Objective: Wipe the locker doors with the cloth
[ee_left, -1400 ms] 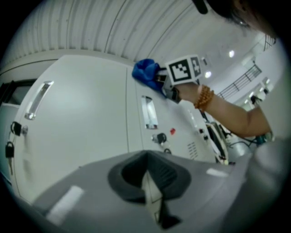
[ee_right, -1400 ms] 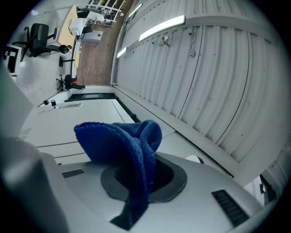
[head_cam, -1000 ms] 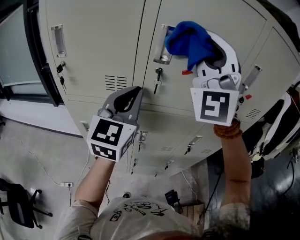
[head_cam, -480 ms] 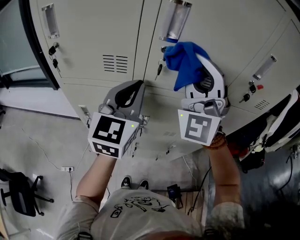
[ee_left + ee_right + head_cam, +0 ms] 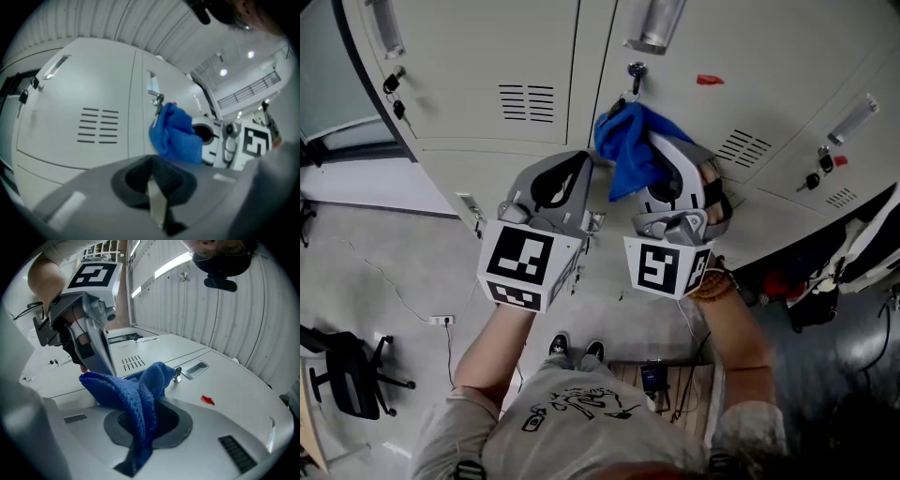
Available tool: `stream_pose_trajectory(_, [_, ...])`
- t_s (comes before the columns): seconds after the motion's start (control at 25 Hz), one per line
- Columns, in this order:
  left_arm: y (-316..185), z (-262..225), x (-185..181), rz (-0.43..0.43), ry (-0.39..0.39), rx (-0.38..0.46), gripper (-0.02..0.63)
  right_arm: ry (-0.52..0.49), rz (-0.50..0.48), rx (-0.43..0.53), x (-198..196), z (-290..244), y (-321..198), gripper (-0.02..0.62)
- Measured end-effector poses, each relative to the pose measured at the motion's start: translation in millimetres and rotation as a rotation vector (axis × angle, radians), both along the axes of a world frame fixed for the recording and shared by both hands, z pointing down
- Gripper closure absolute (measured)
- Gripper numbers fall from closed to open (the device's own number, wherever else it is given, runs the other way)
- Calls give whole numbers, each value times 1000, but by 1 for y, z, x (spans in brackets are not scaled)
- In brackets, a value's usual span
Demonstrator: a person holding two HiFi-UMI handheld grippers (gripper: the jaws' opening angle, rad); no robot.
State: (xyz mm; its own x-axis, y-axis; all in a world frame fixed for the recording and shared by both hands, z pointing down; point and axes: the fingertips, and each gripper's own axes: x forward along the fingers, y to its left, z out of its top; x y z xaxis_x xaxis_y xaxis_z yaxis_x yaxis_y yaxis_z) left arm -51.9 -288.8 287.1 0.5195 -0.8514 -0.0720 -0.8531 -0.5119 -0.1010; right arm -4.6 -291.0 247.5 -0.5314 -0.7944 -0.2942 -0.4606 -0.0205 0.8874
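Note:
Beige locker doors point(image 5: 769, 56) fill the upper half of the head view. A blue cloth point(image 5: 625, 153) is bunched in my right gripper point(image 5: 654, 155), which is shut on it and holds it against the middle locker door just below the key lock. The cloth point(image 5: 136, 390) hangs over the jaws in the right gripper view, and the door point(image 5: 225, 394) lies close behind it. My left gripper point(image 5: 577, 171) is beside it on the left, shut and holding nothing. In the left gripper view the cloth point(image 5: 176, 133) shows to the right of the louvred door point(image 5: 84, 93).
Just above the cloth are a key in its lock point(image 5: 635, 71), a recessed metal handle point(image 5: 653, 23) and a small red tag point(image 5: 710, 80). Vent slots point(image 5: 528, 101) mark the left door. An office chair point(image 5: 347, 375) stands on the floor at lower left, and dark gear point(image 5: 825, 281) at the right.
My right gripper has carried the cloth down and to the left, from beside the handle to below the key lock. The left gripper has stayed about where it was, shut.

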Motion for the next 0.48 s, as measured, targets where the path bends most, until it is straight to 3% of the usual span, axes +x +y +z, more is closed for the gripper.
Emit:
stream_pose_trajectory(0.24, [-2,3,22,30,-9,-5,604,12,61,-5,32,6,-1,566])
stream_pose_trajectory(0.48, [8,-28,41,37,-13,35,605,-22,125,2,70,-43,2,566])
